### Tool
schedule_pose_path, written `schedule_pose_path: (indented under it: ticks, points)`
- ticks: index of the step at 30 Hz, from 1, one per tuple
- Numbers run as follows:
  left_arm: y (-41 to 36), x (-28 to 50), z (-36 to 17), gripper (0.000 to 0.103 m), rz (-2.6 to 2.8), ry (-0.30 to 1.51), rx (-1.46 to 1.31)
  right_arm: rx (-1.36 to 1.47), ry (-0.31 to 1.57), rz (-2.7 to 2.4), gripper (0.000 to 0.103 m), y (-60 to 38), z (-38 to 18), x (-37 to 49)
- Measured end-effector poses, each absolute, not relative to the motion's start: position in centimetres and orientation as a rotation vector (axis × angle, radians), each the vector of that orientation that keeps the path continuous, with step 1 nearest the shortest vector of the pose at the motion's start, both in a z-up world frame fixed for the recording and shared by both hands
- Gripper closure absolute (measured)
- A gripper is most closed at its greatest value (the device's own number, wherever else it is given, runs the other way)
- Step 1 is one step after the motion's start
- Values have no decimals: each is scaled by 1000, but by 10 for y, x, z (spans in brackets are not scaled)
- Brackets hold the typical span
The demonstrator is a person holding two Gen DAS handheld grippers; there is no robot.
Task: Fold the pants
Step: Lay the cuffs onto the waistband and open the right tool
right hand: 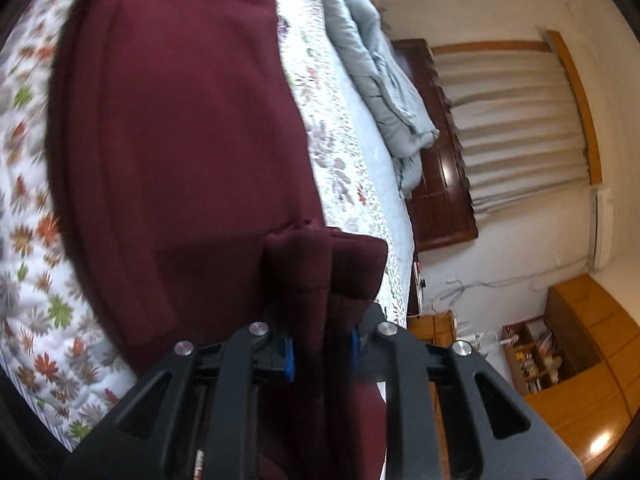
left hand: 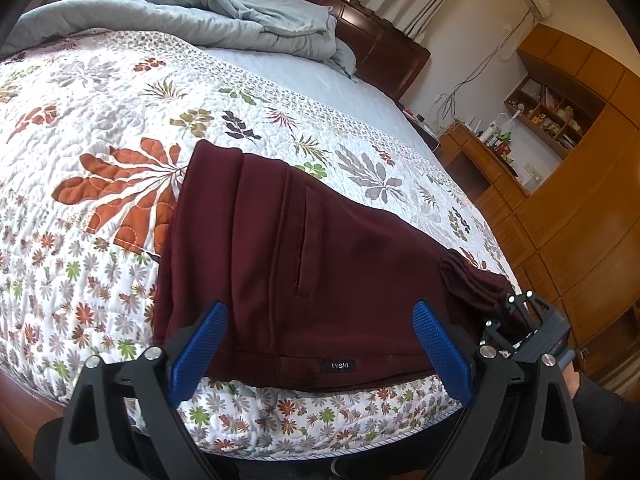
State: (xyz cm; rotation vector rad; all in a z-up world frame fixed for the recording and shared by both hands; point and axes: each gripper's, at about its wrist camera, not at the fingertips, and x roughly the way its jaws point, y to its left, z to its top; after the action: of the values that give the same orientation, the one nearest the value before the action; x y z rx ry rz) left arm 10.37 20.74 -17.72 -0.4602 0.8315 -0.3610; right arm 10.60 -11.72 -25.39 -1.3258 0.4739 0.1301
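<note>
Dark maroon pants [left hand: 288, 256] lie folded on the floral quilt [left hand: 100, 140] near the bed's front edge, waistband label toward me. My left gripper [left hand: 320, 344] hovers just above the waistband, its blue fingers [left hand: 200, 348] spread wide with nothing between them. At the right end of the pants my right gripper [left hand: 516, 312] pinches a bunched fold of the fabric. In the rolled right wrist view the right gripper [right hand: 322, 354] is shut on a thick wad of maroon cloth, with the pants [right hand: 180, 120] stretching away across the quilt [right hand: 32, 280].
A crumpled grey-blue duvet [left hand: 240, 12] lies at the head of the bed by the dark wooden headboard [left hand: 384, 36]. Wooden cabinets and shelves [left hand: 560, 120] line the right wall. A dark sleeve [left hand: 604, 420] shows at the lower right.
</note>
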Motion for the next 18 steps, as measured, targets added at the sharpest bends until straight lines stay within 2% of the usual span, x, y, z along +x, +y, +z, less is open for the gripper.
schedule_pose_path:
  ticks: [9, 12, 14, 16, 18]
  points:
    - [206, 107, -180, 8, -356, 840, -458, -1299, 518, 207, 84, -121, -255, 102]
    - [207, 107, -181, 8, -356, 843, -465, -1259, 574, 264, 74, -120, -249, 101]
    - [207, 106, -180, 8, -356, 841, -468, -1262, 572, 292, 60, -116, -246, 91]
    - [208, 105, -180, 8, -357, 839, -468, -1259, 543, 326, 55, -110, -237, 74]
    - [207, 104, -180, 8, -359, 838, -465, -1252, 508, 346, 55, -105, -224, 57]
